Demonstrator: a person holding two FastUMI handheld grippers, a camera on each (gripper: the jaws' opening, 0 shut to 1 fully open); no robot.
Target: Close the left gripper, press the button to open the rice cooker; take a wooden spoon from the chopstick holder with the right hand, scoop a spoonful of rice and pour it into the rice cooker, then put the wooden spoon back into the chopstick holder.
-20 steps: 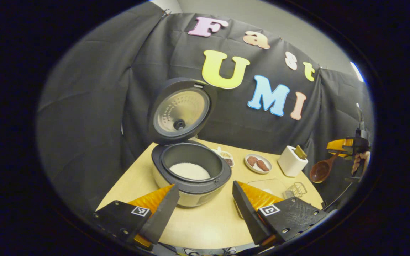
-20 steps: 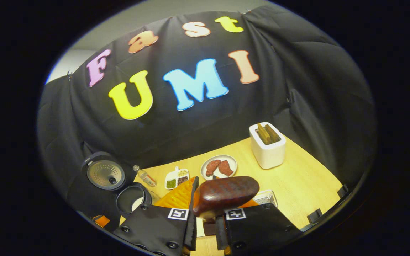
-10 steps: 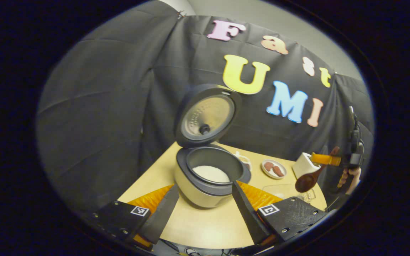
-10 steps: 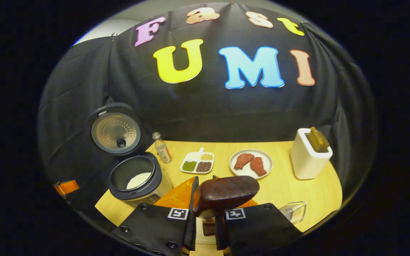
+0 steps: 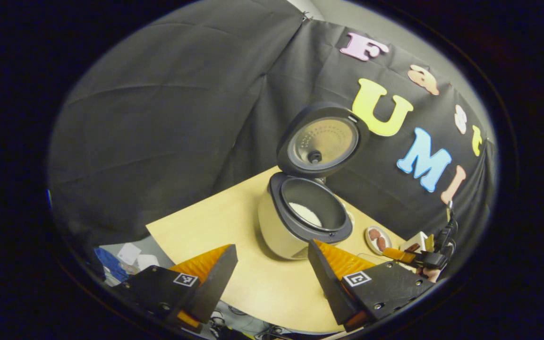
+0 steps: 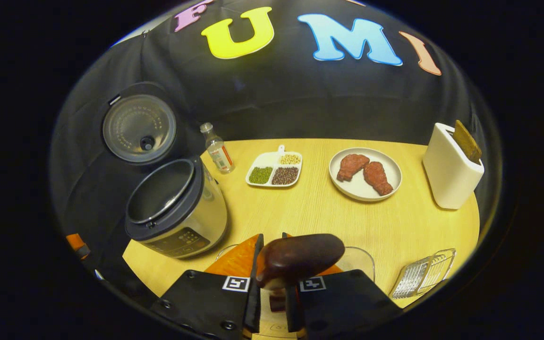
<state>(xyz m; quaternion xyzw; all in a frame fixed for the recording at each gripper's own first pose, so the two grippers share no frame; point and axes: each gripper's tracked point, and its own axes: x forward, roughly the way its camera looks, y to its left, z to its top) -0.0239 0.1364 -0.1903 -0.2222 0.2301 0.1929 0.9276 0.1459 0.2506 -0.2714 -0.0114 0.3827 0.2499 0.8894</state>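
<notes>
Both views look down on the rice cooker (image 5: 300,222) (image 6: 177,212) from opposite sides.

Worktop (image 6: 319,212): pale matt wood grain. Wooden spoon (image 6: 300,257) in the right tool (image 6: 272,283): dark, glossy. Rice cooker (image 6: 177,212) left of it: shiny metal-look body, matt dark rim.

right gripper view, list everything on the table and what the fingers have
rice cooker: 1, silver body with dark rim, left side of the table, lid up
bottle: 1, clear, behind the cooker
divided dish: 1, white, holding green, dark and pale grains, centre back
plate: 1, white, two reddish-brown meat pieces on it, right of the dish
chopstick holder: 1, white, far right, a wooden piece sticking out
wire rack: 1, metal, near right edge
clear container: 1, see-through, behind the spoon
table: 1, light wood
wooden spoon: 1, dark brown, held between the right gripper's fingers
right gripper: 1, shut on the spoon
</notes>
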